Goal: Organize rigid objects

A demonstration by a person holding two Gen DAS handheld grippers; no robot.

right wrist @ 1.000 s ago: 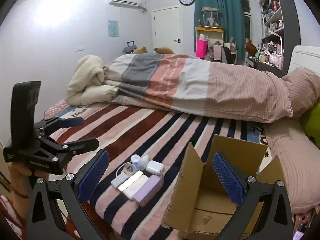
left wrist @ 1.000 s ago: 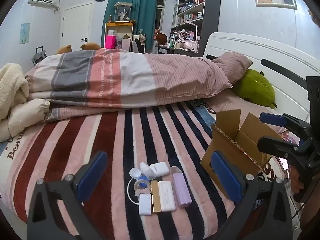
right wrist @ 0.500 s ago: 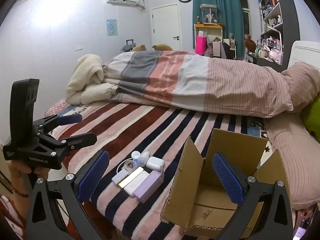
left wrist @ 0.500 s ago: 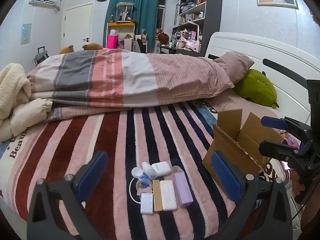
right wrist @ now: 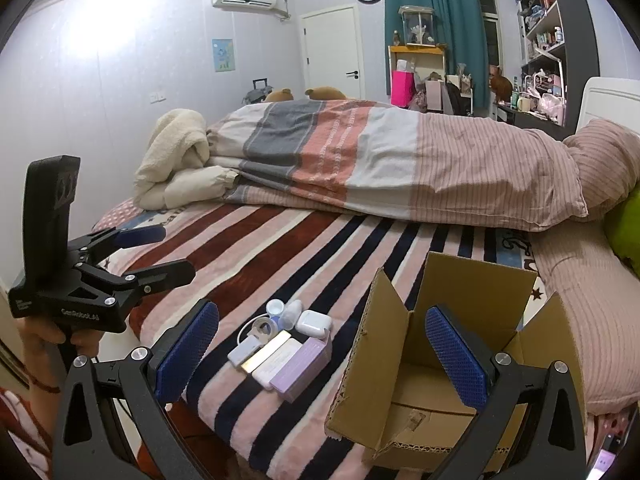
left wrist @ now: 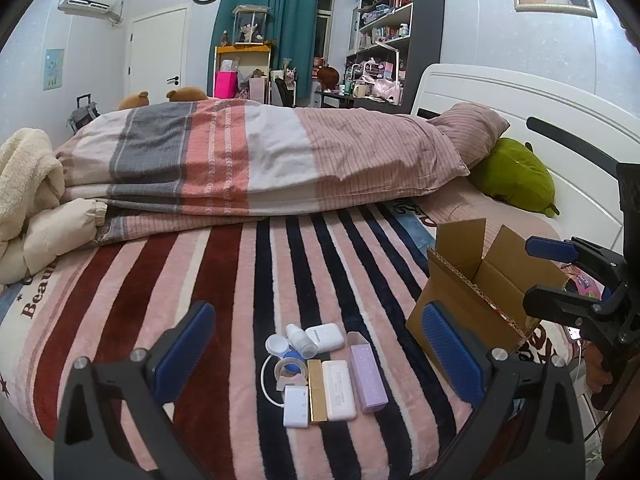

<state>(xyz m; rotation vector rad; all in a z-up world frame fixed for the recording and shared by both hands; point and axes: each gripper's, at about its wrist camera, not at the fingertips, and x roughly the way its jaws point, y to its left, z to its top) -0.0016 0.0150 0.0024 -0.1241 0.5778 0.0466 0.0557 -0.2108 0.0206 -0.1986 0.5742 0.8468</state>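
Between the left tool's (left wrist: 316, 354) parted, empty fingers, at 12 o'clock, lies the purple box (left wrist: 367, 372), long axis 12-to-6; right tool (right wrist: 322, 350) likewise gapes empty.

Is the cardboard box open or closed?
Open: the cardboard box has its flaps standing up, and its bare inner floor shows in the right wrist view.

Home bedroom: made bed (left wrist: 280, 264), striped duvet (left wrist: 256, 160), cluttered shelves (left wrist: 396, 28).
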